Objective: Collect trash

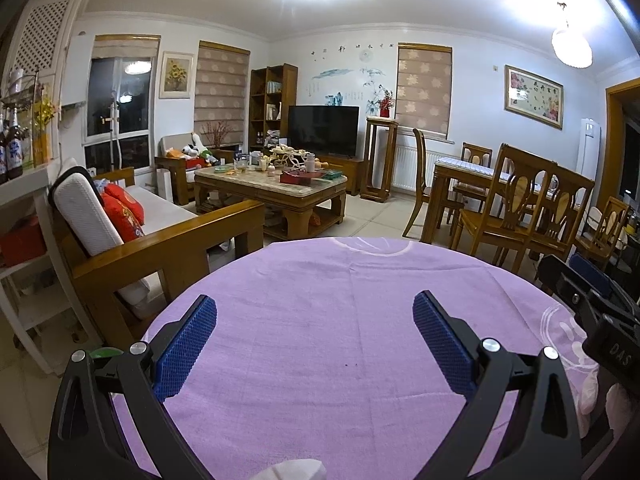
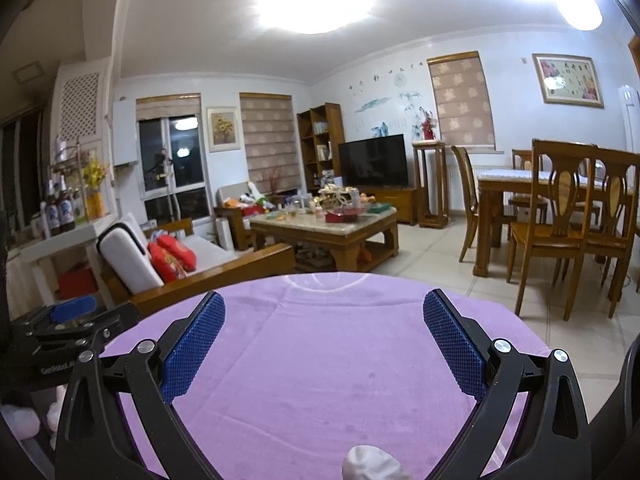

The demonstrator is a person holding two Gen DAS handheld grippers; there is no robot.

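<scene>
Purple cloth: a lilac tablecloth (image 1: 340, 320) covers a round table and fills the lower half of both wrist views; every place below is given from this cloth.
Left gripper: the left gripper (image 1: 316, 340) hangs over the near part of the cloth, blue textured pads (image 1: 184, 348) spread wide, nothing between them.
Right gripper: the right gripper (image 2: 324, 340) hangs over the cloth's near part too, its pads (image 2: 454, 344) likewise far apart and empty.
Trash, left view: a white crumpled piece (image 1: 294, 468) lies on the cloth's near edge, between the finger bases, cut off by the frame.
Trash, right view: a white crumpled wad (image 2: 370, 462) sits at the cloth's near edge, slightly right of centre between the fingers.
Same piece or two: cannot tell from these views.
Long axis: too little of either white piece shows to say which way it runs; the wad looks roughly rounded.
Only in left view: the right gripper's black body (image 1: 600, 320) at the cloth's right edge, pale printed patterns on the cloth beside it, and a green object (image 1: 105, 353) just off the cloth's left edge.
Only in right view: the left gripper's black body (image 2: 68, 332) with a blue pad, at the cloth's left edge.
Beyond the cloth: wooden sofa (image 1: 160, 236) to the far left, cluttered coffee table (image 1: 272, 188) straight beyond, dining chairs (image 2: 568, 224) to the far right.
</scene>
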